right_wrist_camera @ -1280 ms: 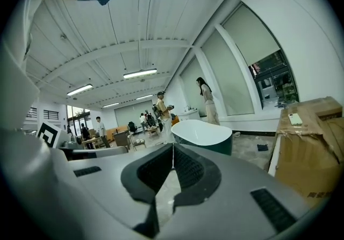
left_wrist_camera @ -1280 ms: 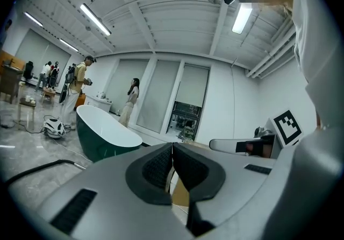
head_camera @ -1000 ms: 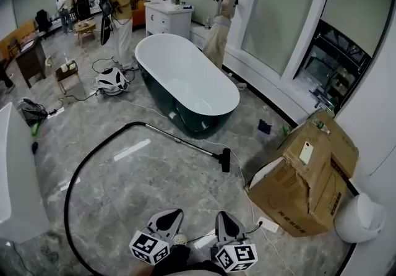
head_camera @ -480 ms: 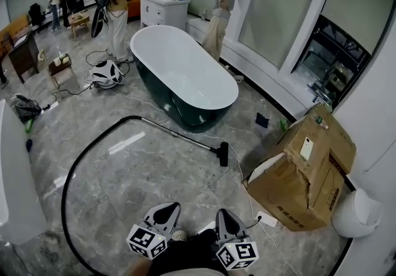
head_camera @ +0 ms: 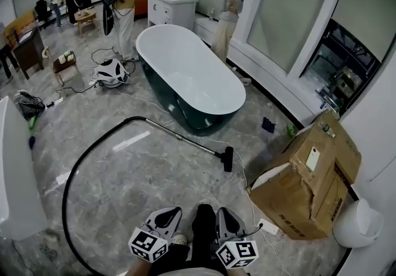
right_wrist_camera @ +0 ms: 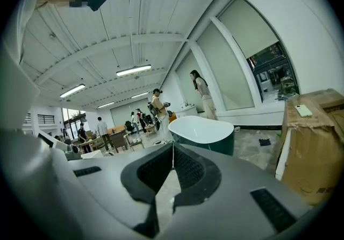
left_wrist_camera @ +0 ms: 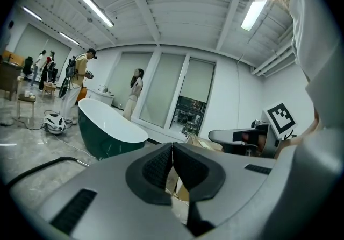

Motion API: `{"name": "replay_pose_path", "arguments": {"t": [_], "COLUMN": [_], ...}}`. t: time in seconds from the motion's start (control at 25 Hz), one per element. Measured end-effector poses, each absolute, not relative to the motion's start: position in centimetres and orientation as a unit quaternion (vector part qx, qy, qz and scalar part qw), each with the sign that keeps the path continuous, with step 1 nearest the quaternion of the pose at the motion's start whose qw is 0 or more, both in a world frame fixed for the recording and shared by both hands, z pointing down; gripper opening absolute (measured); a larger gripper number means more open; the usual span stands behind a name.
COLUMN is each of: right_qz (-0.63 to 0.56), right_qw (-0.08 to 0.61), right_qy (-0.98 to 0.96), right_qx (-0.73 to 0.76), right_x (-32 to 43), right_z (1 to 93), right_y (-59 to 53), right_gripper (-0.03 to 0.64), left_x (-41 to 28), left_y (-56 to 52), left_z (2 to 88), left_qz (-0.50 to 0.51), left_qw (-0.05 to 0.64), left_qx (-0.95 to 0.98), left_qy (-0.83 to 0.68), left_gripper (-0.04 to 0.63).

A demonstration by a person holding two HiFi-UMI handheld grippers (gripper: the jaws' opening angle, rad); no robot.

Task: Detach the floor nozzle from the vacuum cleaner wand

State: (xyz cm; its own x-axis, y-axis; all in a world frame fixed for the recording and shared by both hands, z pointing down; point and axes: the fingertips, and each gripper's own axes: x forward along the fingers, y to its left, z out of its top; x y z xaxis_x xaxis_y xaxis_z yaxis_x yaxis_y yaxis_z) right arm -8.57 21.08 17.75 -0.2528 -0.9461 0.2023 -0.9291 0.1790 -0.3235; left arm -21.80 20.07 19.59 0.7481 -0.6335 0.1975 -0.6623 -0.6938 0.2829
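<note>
the left gripper (head_camera: 171,214) and right gripper (head_camera: 223,215) are hanging side by side, jaws pressing together on nothing. the floor nozzle (head_camera: 228,159) is lying well ahead of the right claw, still joining the wand (head_camera: 185,138), which is stretching ahead-left, beyond the left claw, toward the bathtub (head_camera: 185,77).

The floor (head_camera: 142,176) is grey marble with pale veining. On it a black hose (head_camera: 77,160) joins a silvery wand (head_camera: 179,137) tipped by the black floor nozzle (head_camera: 228,159). At twelve o'clock the bathtub (head_camera: 185,77) is white inside and dark green outside; at four o'clock the cardboard box (head_camera: 309,176) is brown. At six o'clock the left gripper (head_camera: 173,211) and right gripper (head_camera: 221,213) are grey, their marker cubes (head_camera: 148,245) white with black squares.
</note>
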Motion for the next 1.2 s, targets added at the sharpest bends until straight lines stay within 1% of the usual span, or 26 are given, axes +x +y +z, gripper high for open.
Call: {"name": "replay_pose_path", "arguments": {"t": [0.16, 0.4, 0.6, 0.76, 1.2], "right_qz": [-0.191, -0.195, -0.181, -0.166, -0.187], "right_qw": [0.02, 0.021, 0.03, 0.02, 0.019], "right_qy": [0.775, 0.763, 0.766, 0.779, 0.771], "right_qx": [-0.603, -0.616, -0.616, -0.604, -0.608], "right_x": [-7.8, -3.7, -0.7, 0.3, 5.9], "right_z": [18.1, 18.1, 17.2, 16.6, 18.4], "right_y": [18.1, 12.8, 6.8, 3.3, -1.8], "right_gripper": [0.015, 0.015, 0.015, 0.015, 0.015], "left_x": [-21.0, -17.3, -14.3, -12.5, -6.1], "left_y": [17.3, 12.1, 6.2, 2.2, -2.7], "left_z": [20.1, 20.0, 19.2, 18.4, 20.1], "left_qz": [0.043, 0.049, 0.047, 0.039, 0.053], "left_qw": [0.171, 0.176, 0.16, 0.152, 0.171], "left_qx": [0.916, 0.921, 0.925, 0.926, 0.928], "left_qy": [-0.359, -0.345, -0.34, -0.343, -0.328], "left_gripper": [0.011, 0.011, 0.011, 0.011, 0.011]}}
